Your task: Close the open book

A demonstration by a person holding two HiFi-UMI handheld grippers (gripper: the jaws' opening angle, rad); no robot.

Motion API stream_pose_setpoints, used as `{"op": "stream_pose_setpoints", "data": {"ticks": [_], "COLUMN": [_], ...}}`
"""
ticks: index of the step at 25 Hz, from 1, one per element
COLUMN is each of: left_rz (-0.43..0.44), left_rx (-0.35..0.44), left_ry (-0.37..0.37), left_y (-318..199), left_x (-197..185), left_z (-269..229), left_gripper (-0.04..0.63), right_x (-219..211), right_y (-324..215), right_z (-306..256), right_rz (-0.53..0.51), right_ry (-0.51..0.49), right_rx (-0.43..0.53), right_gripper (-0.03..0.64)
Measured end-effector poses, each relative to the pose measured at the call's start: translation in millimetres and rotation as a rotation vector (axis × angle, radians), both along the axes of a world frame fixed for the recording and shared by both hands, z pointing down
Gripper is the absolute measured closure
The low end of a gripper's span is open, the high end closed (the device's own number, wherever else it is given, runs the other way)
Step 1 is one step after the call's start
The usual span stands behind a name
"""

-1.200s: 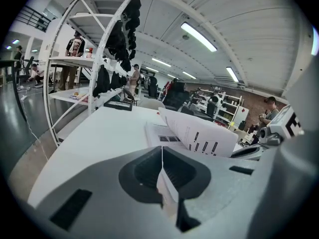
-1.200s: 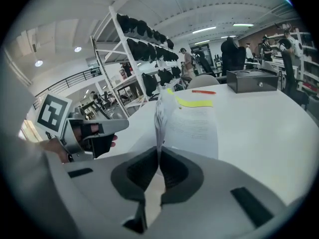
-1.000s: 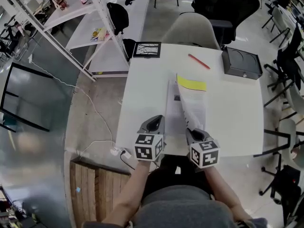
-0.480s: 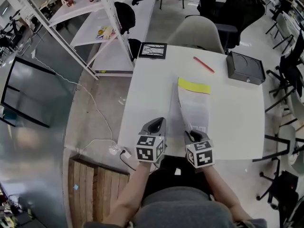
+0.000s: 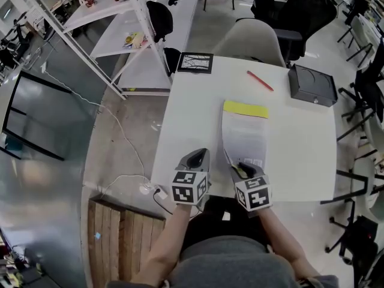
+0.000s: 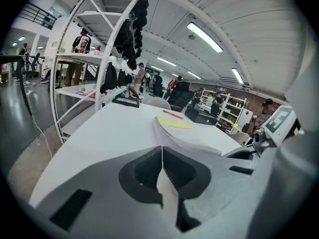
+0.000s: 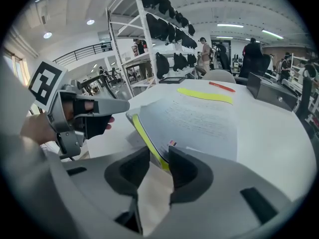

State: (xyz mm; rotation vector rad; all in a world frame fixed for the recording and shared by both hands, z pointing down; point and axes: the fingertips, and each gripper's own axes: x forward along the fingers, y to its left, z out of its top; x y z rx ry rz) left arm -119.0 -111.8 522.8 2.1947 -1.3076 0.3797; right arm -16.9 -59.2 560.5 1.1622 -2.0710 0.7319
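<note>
The book point(image 5: 245, 134) lies flat and closed on the white table point(image 5: 186, 119), a yellow strip point(image 5: 245, 108) along its far end. My right gripper point(image 5: 242, 168) is at the book's near corner. Its jaws are opening, and the yellow-edged cover corner point(image 7: 149, 143) sits loosely in the gap between them point(image 7: 158, 156). To the left of the book my left gripper point(image 5: 195, 156) hovers near the table's front edge, shut point(image 6: 161, 151) with nothing in it. It also shows in the right gripper view as the left gripper point(image 7: 107, 105), held by a hand.
A red pen point(image 5: 260, 80) and a black box point(image 5: 312, 83) lie at the far right of the table. A framed picture point(image 5: 195, 62) sits at the far left corner. A pale chair point(image 5: 249, 41) stands behind the table, and shelving stands to the left.
The cover that stood raised has swung down and now lies flat on the book. My right gripper sank a little with it. The left gripper stayed put.
</note>
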Motion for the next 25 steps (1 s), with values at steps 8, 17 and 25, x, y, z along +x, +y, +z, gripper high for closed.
{"op": "stream_pose_setpoints", "data": {"ticks": [8,17,25], "left_rz": [-0.005,0.005,0.041], "left_rx": [0.002,0.009,0.024], "left_ry": [-0.001,-0.004,-0.007], "left_y": [-1,-4,-9], "left_x": [-3,0,11], "left_z": [-1,-3,-7], "left_gripper": [0.588,0.588,0.588], "right_x": [-4,-7,5], "right_y": [3,9,3], "right_z": [0,-12,-38], "right_rz": [-0.025,-0.046,0.043], "right_ry": [-0.007,-0.063,-0.161], "right_rx": [-0.005,0.012,0.068], "right_gripper": [0.46,0.449,0.464]}}
